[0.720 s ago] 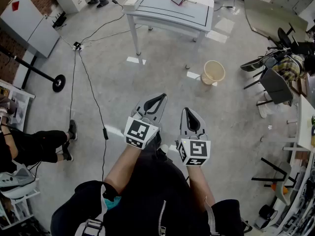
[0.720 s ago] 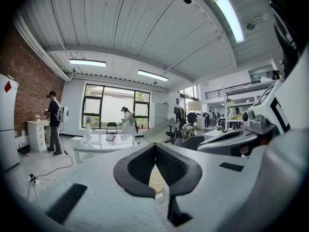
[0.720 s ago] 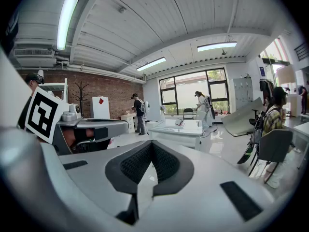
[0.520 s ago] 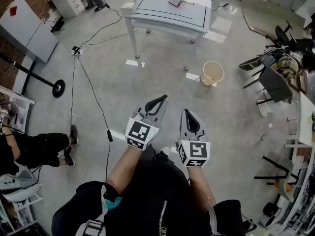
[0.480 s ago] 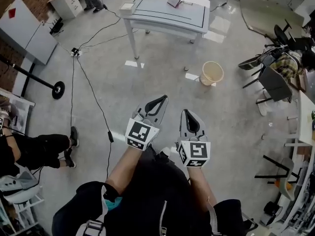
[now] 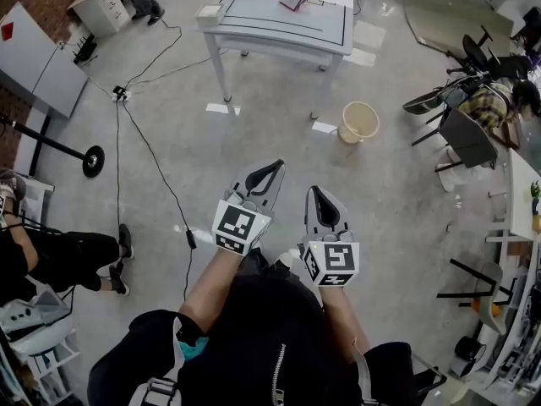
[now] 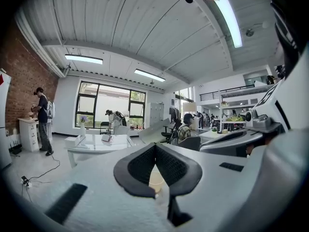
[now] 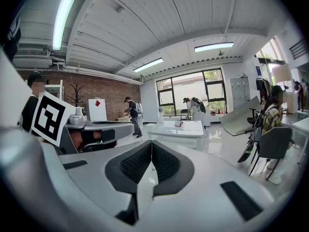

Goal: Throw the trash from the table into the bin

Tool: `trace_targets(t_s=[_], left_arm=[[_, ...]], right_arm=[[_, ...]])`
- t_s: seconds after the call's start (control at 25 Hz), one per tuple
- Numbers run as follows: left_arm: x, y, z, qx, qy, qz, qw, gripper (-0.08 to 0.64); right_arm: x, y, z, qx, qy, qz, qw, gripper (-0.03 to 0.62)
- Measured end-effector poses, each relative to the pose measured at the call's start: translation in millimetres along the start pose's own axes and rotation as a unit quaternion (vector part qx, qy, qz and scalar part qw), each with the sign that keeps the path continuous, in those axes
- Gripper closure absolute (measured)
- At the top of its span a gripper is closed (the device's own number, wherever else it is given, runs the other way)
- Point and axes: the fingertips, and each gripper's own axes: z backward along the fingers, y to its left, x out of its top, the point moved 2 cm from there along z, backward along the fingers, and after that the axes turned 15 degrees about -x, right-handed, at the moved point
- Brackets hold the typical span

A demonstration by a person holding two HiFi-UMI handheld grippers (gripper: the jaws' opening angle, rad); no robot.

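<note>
Both left tool and right tool are closed and empty; the round beige bin stands upright.

Open-plan office: white desk, swivel chairs, filing cabinet, ceiling strip lights.

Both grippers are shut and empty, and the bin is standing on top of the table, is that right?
Not quite. The bin stands on the floor, off to one side of the table, not on it; the head view shows this. The rest holds: the left gripper and the right gripper are both shut and empty.
</note>
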Motion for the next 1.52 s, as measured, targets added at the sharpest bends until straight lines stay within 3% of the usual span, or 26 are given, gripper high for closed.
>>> trace_targets(t_s=[1.0, 1.52], left_arm=[[-9, 58, 25, -0.036, -0.007, 0.001, 0.9993, 0.554], [-14, 90, 12, -0.034, 0.006, -0.002, 0.9994, 0.554]], right_arm=[[0, 57, -37, -0.033, -0.004, 0.001, 0.999, 0.581], [5, 63, -81, -0.022, -0.002, -0.002, 1.0, 0.581]])
